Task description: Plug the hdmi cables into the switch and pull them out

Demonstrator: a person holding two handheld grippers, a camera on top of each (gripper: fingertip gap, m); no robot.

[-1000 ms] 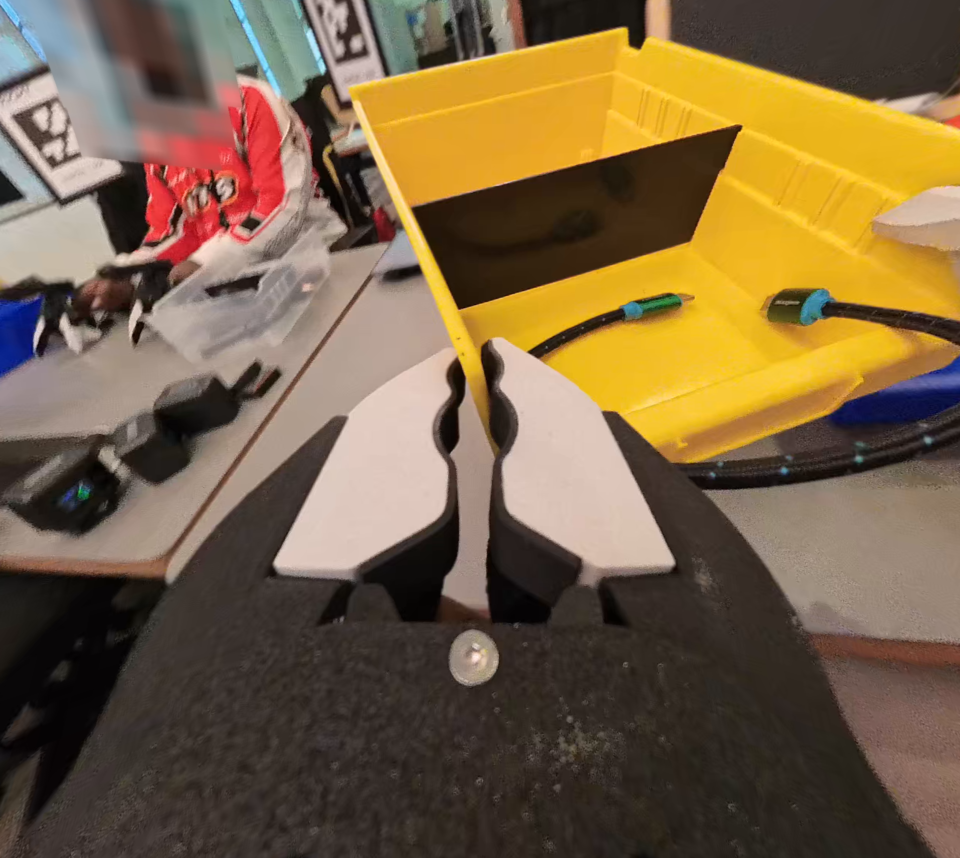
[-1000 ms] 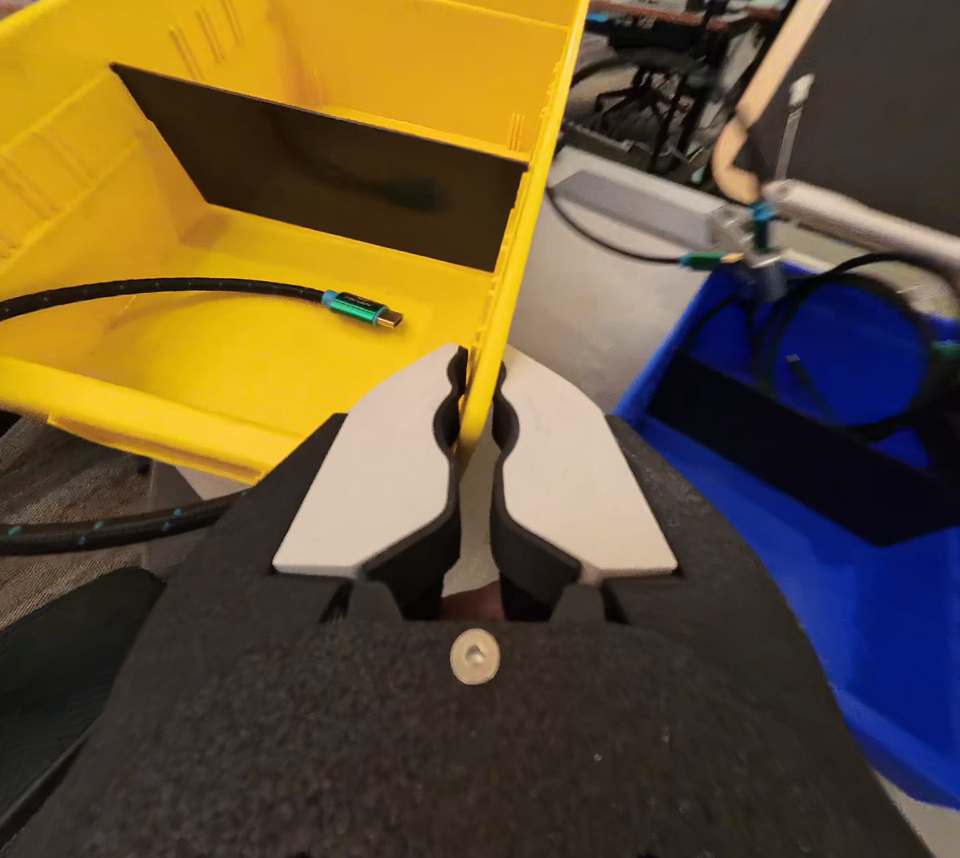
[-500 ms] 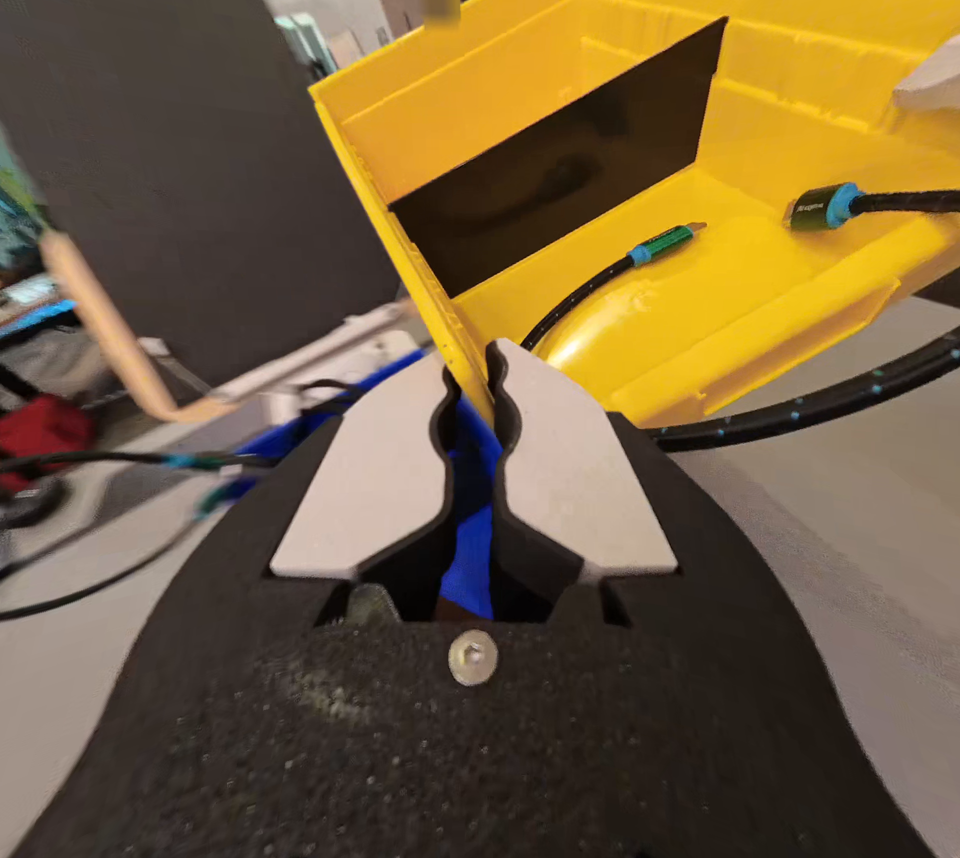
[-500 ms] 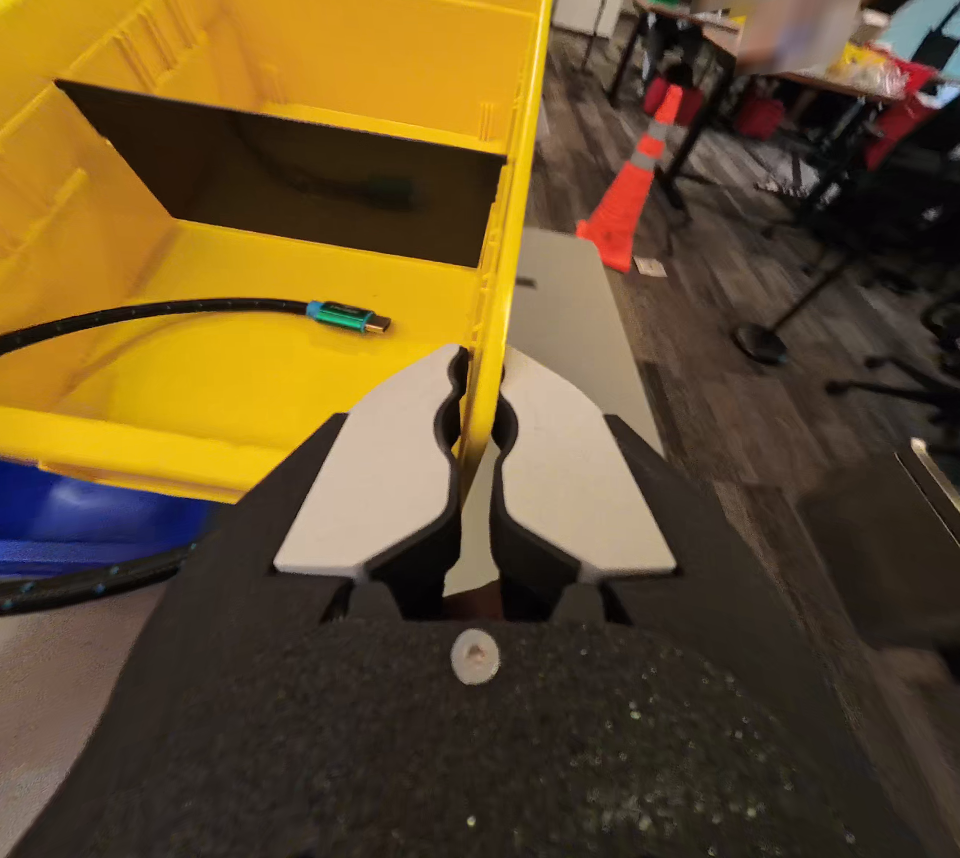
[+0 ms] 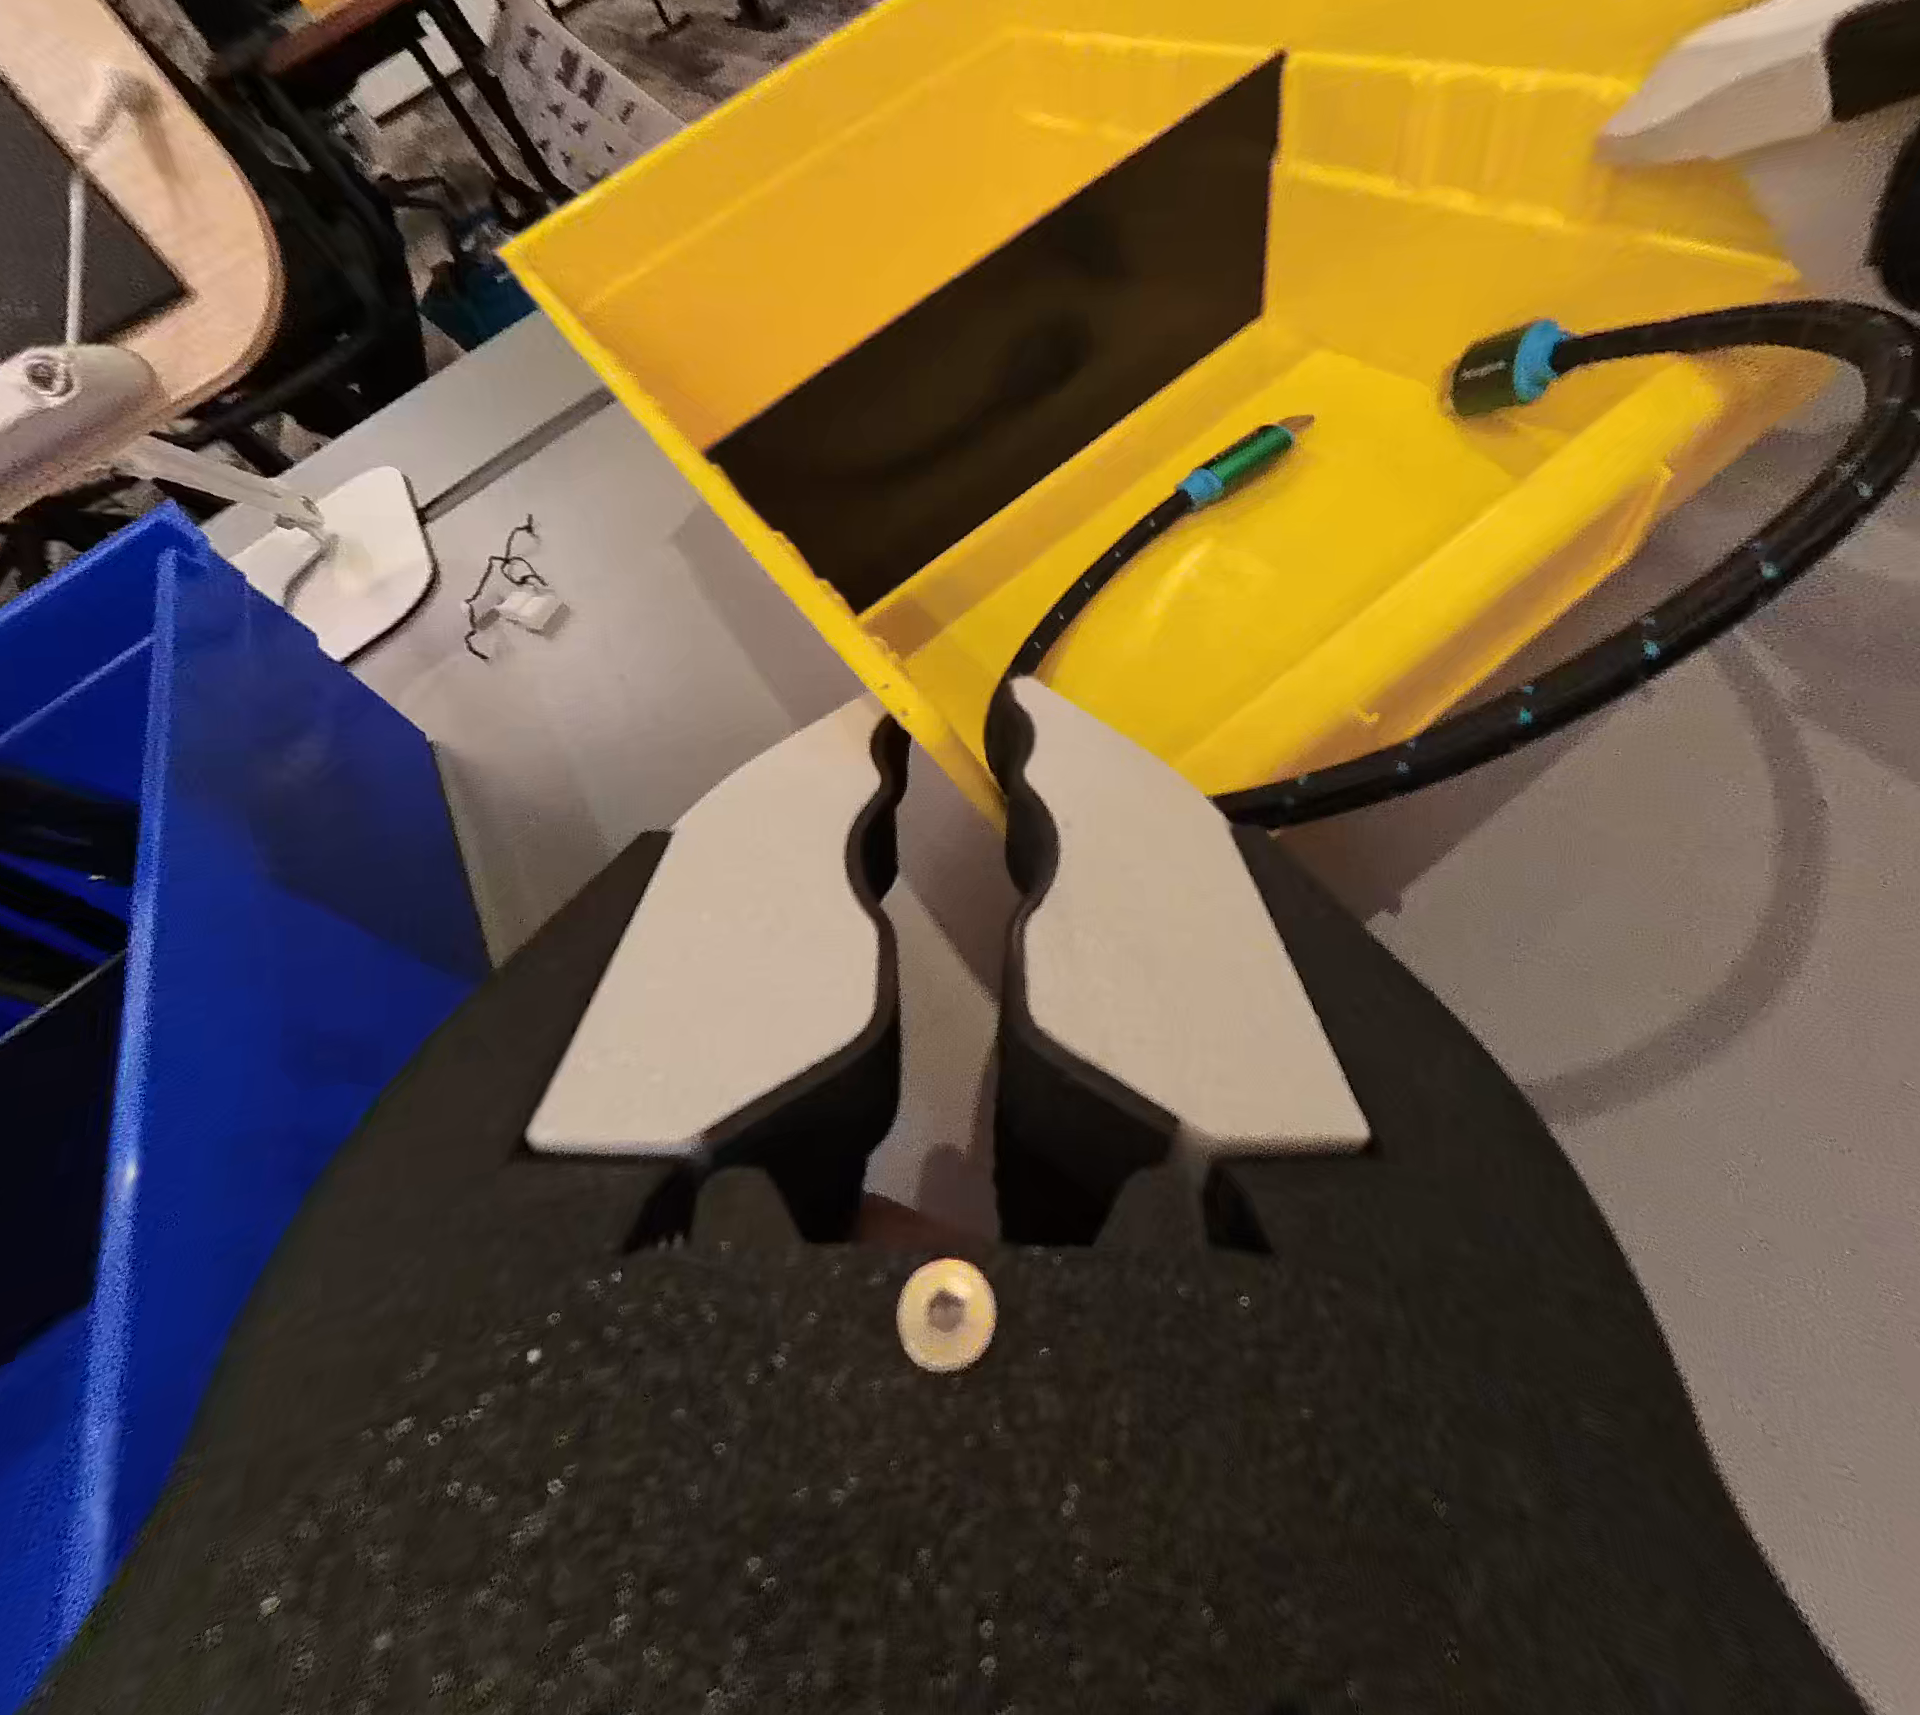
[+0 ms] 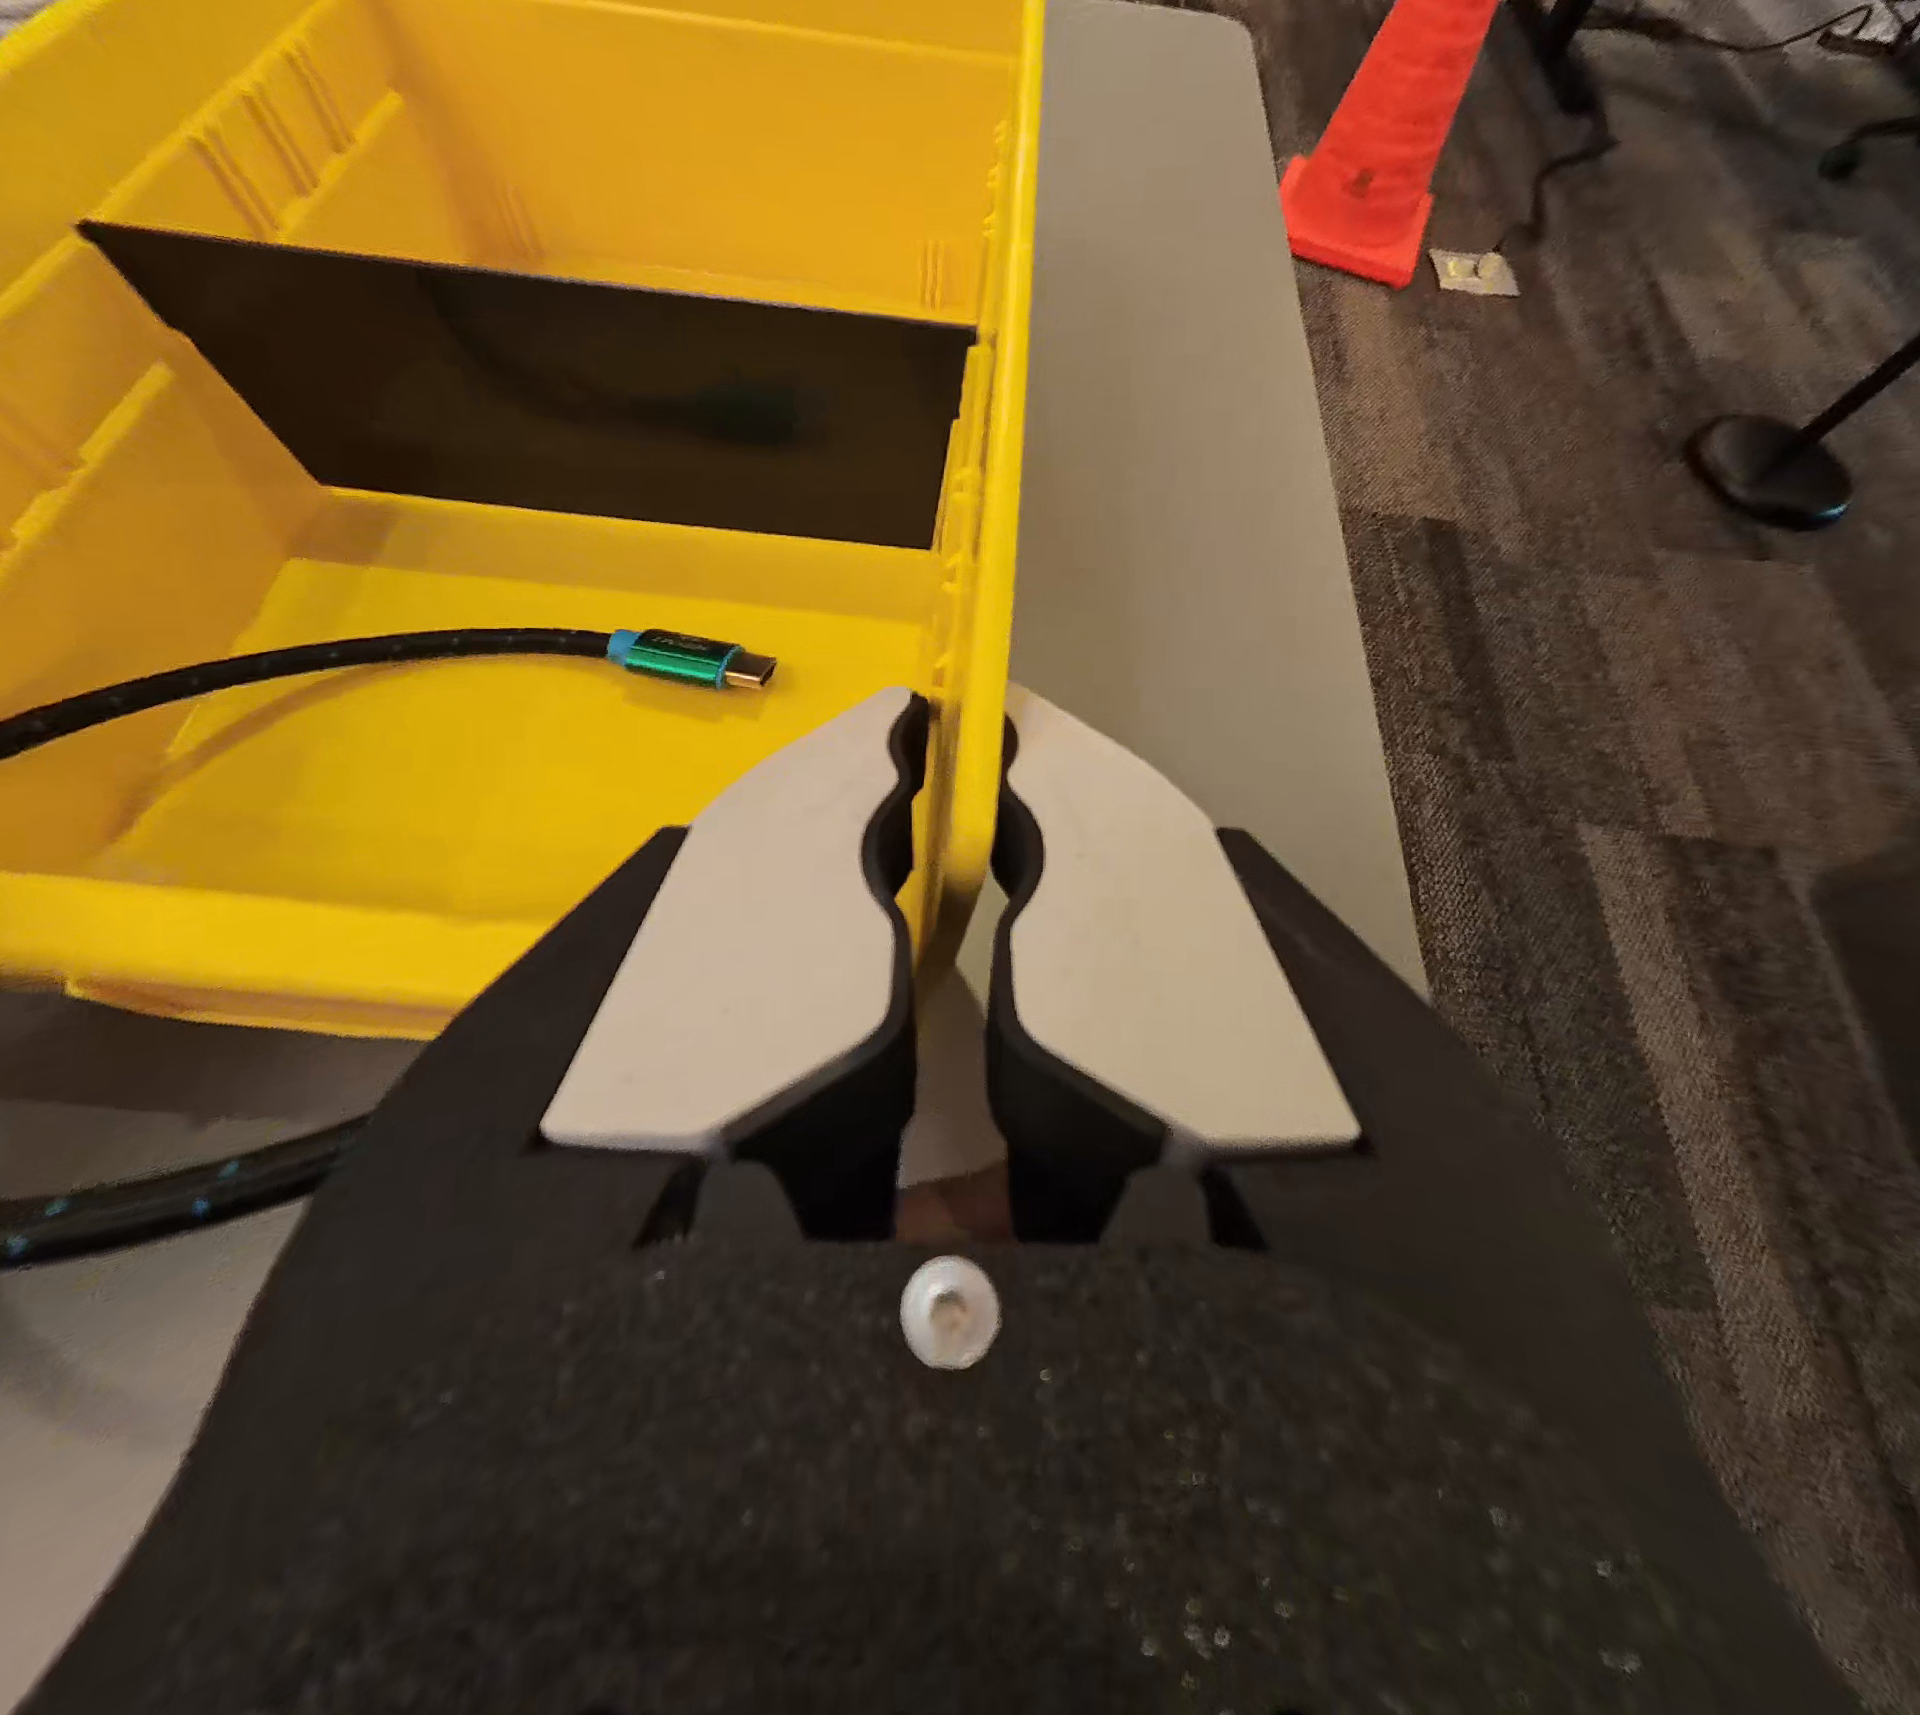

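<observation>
While both grippers grip opposite side walls of the yellow bin [image 5: 790,231], each is nearly closed on thin plastic. Left gripper [image 5: 943,730]: bin's wall edge pinched between its tips, blue bin [image 5: 281,792] just to its left on the grey tabletop [image 5: 623,626]. Right gripper [image 6: 958,715]: clamped over the bin's other wall, tabletop edge and carpet beyond to its right. Just ahead and left of the right gripper's tips, a green-and-blue HDMI plug [image 6: 686,657] lies on the bin floor, near compartment, short of the black divider [image 6: 582,398]. Its braided black cable [image 5: 1714,605] trails over the bin's front lip. A second plug [image 5: 1501,366] hangs above that compartment in the left wrist view.
</observation>
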